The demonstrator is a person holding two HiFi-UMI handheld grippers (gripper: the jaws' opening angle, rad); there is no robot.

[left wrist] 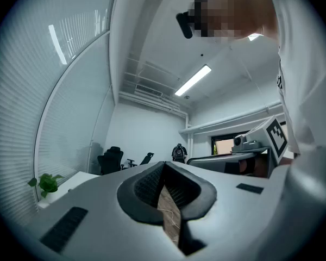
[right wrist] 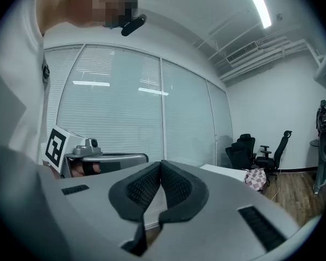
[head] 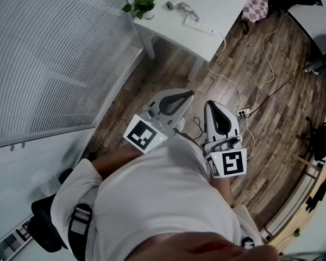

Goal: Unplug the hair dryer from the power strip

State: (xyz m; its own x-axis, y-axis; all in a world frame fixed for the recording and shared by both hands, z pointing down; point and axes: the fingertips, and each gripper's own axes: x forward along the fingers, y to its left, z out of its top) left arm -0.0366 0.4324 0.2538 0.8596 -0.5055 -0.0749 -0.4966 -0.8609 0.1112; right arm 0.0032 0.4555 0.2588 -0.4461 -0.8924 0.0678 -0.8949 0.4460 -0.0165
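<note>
At the far end of the room stands a white table (head: 223, 1). On it lie a small hair dryer (head: 173, 5) and a white power strip (head: 200, 25), with the dryer's cord running between them. Both grippers are held level close to my body, well short of the table. My left gripper (head: 188, 95) is shut with nothing between its pads (left wrist: 164, 165). Beside it my right gripper (head: 211, 105) is shut as well and holds nothing (right wrist: 162, 163). Neither gripper view shows the dryer or the strip.
A potted plant (head: 142, 4) sits at the table's left corner. A checkered cloth (head: 255, 5) hangs to the table's right. A white cable (head: 228, 80) trails over the wooden floor to a second socket strip (head: 243, 112). A glass wall with blinds (head: 43, 64) runs along the left.
</note>
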